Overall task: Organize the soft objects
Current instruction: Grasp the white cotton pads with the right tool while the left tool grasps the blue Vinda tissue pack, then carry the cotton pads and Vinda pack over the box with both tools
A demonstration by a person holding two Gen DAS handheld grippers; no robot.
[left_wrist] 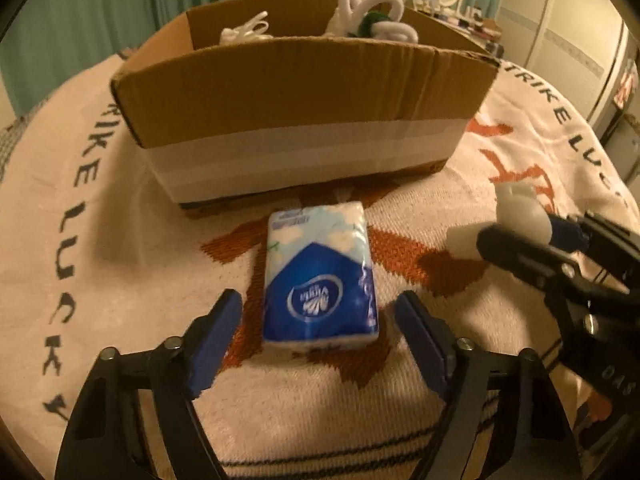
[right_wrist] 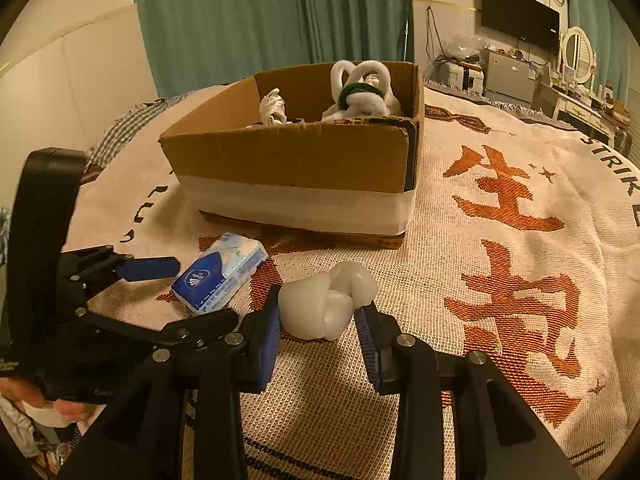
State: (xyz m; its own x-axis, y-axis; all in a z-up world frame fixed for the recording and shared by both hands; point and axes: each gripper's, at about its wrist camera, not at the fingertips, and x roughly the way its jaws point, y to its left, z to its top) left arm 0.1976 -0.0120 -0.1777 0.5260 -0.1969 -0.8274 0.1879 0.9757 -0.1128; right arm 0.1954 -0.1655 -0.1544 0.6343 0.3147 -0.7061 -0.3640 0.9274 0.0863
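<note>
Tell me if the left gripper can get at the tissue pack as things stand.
Probably yes. The left gripper is open, its fingers flanking the tissue pack on the blanket, with nothing between.

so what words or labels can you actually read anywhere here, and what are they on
"STRIKE LUCKY" in dark letters, partly cut off, on the blanket
Large orange Chinese characters woven into the blanket; I can't make them out reliably
"Vinda" on the blue logo of the tissue pack; its smaller print is too blurred
"DAS" on the right gripper, cut off
Cardboard box: no text
</note>
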